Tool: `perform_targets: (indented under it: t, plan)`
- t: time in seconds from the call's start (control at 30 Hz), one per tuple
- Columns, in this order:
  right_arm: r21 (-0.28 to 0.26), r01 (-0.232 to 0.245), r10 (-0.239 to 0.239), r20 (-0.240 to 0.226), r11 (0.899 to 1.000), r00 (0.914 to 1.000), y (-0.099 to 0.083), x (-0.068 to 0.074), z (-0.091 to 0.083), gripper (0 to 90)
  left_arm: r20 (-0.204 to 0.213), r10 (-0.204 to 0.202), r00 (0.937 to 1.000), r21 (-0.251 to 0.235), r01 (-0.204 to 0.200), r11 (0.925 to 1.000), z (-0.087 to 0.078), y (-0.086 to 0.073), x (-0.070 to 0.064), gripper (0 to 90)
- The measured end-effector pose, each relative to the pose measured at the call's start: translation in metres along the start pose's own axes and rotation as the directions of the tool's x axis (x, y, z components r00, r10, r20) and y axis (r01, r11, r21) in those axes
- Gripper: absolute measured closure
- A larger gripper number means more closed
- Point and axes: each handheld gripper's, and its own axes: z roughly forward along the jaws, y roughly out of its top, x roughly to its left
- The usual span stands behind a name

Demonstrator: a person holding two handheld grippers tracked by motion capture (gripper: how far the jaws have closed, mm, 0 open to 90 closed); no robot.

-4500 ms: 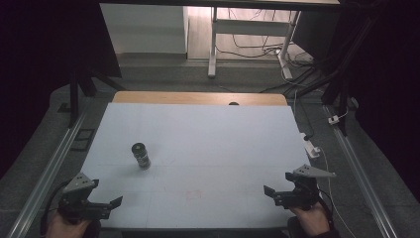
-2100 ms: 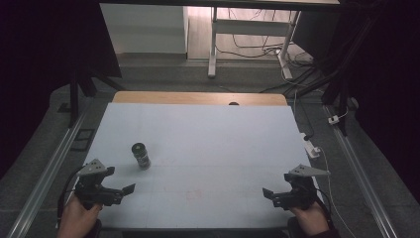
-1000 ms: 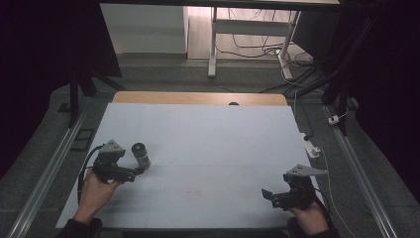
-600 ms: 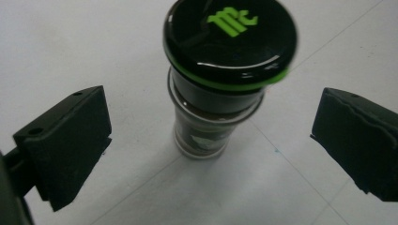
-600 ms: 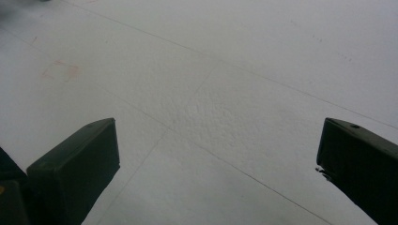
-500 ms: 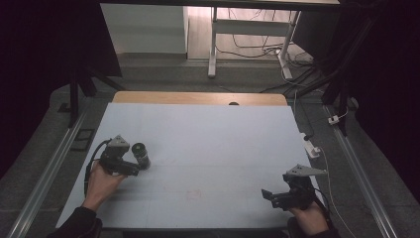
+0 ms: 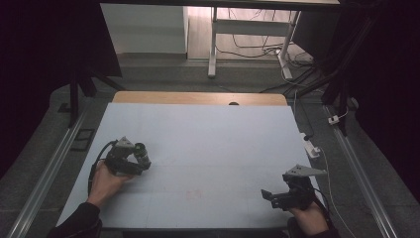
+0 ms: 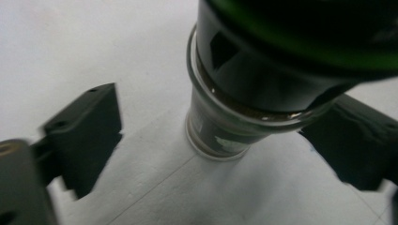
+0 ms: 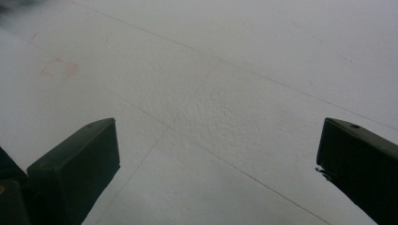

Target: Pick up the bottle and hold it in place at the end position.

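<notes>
Straddling the jar near the table's left edge, left gripper has jaws spread, not yet clamped. Grasp and lift are judged pending; right gripper sits parted, empty, near the front right corner.

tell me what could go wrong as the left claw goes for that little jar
The jar stands upright on the white table between the open jaws of the left claw, nearer one jaw than the other. Closing off-centre could push or tip it before the grip is firm. Its glass wall looks smooth and round, so it may slip or turn when squeezed. The right claw rests open, far off, and could not steady it.
</notes>
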Motion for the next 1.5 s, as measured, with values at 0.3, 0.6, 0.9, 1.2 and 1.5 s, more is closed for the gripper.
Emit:
perform_targets:
  t: [0.3,0.6,0.9,1.2,1.5]
  plan:
    - [0.005,0.007,-0.007,0.001,1.000,1.0000,0.000,0.001,0.000,0.0,-0.013,0.090,0.9959,0.012,-0.089,0.9959,0.000,0.002,-0.004,43.8]
    - [0.007,0.012,-0.012,0.002,1.000,0.9999,0.000,0.001,0.000,0.0,0.003,0.097,0.9952,0.027,-0.097,0.9949,-0.001,0.004,-0.006,53.6]
    - [0.008,0.014,-0.014,0.001,1.000,0.9999,0.000,0.001,0.001,0.0,0.000,0.097,0.9952,0.018,-0.097,0.9951,-0.004,0.007,-0.008,53.7]
    - [0.011,0.011,-0.011,0.001,1.000,0.9999,0.000,0.001,0.001,0.0,0.044,0.081,0.9957,-0.043,-0.079,0.9959,-0.013,0.017,-0.013,53.8]
    - [0.014,0.008,-0.008,0.001,1.000,1.0000,0.000,0.001,0.001,0.0,0.048,0.089,0.9948,-0.069,-0.086,0.9939,-0.019,0.034,-0.022,53.8]
